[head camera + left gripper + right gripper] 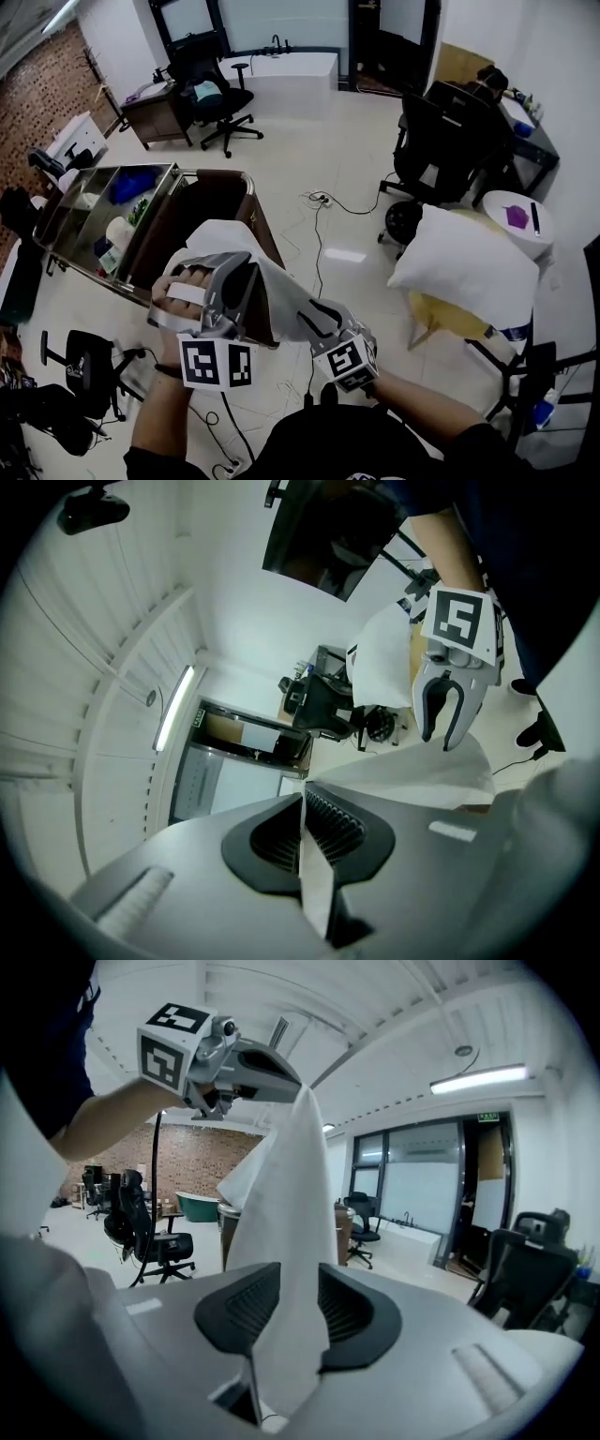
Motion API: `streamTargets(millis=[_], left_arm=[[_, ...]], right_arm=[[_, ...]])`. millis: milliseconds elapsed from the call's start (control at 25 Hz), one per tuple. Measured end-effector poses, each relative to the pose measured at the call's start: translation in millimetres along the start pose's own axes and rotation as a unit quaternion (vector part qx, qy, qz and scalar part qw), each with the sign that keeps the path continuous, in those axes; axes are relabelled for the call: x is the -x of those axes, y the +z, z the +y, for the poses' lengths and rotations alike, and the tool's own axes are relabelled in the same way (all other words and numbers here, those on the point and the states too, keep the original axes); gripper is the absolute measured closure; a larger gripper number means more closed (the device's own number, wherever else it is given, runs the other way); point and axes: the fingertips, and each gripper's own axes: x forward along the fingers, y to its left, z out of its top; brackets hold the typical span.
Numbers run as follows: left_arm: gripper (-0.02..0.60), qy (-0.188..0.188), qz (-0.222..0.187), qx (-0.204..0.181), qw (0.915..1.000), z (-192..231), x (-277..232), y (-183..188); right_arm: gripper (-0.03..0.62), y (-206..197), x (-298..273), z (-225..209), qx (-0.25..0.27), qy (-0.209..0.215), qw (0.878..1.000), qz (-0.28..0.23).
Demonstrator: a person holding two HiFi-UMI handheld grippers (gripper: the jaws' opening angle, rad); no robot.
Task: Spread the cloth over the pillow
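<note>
Holding white cloth (281,277) taut | left gripper (305,810) clamps it | right gripper (291,1290) parted around it

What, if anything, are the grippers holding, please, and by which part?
The cloth: the left gripper pinches its upper end; lower down it merely passes between the right gripper's open jaws.

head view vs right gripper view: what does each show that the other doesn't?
Only the head view: the pillow off to the right, the metal trolley, and the right gripper seen from outside. Only the right gripper view: that gripper's jaws close up, standing apart with the cloth running between them, and the ceiling light. Both: the white cloth, and the left gripper clamped on its other end.
</note>
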Motion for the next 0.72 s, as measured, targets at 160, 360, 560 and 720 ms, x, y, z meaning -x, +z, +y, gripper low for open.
streamTargets(millis=[160,360,560,720], left_arm=[[0.581,0.003,-0.029,-0.009,0.9995,5,-11,27],[0.581,0.005,-0.068,-0.025,0.9974,10,-16,60],[0.581,0.005,-0.102,-0.035,0.9942,12,-19,93],[0.581,0.0,-0.121,-0.043,0.9918,11,-25,110]], right_arm=[[0.432,-18,20,-36,-0.024,-0.037,0.999,0.0],[0.404,-57,26,-63,-0.064,-0.044,0.997,0.029],[0.515,-81,35,-76,-0.095,-0.048,0.993,0.046],[0.585,-86,56,-89,-0.11,-0.082,0.989,0.05]])
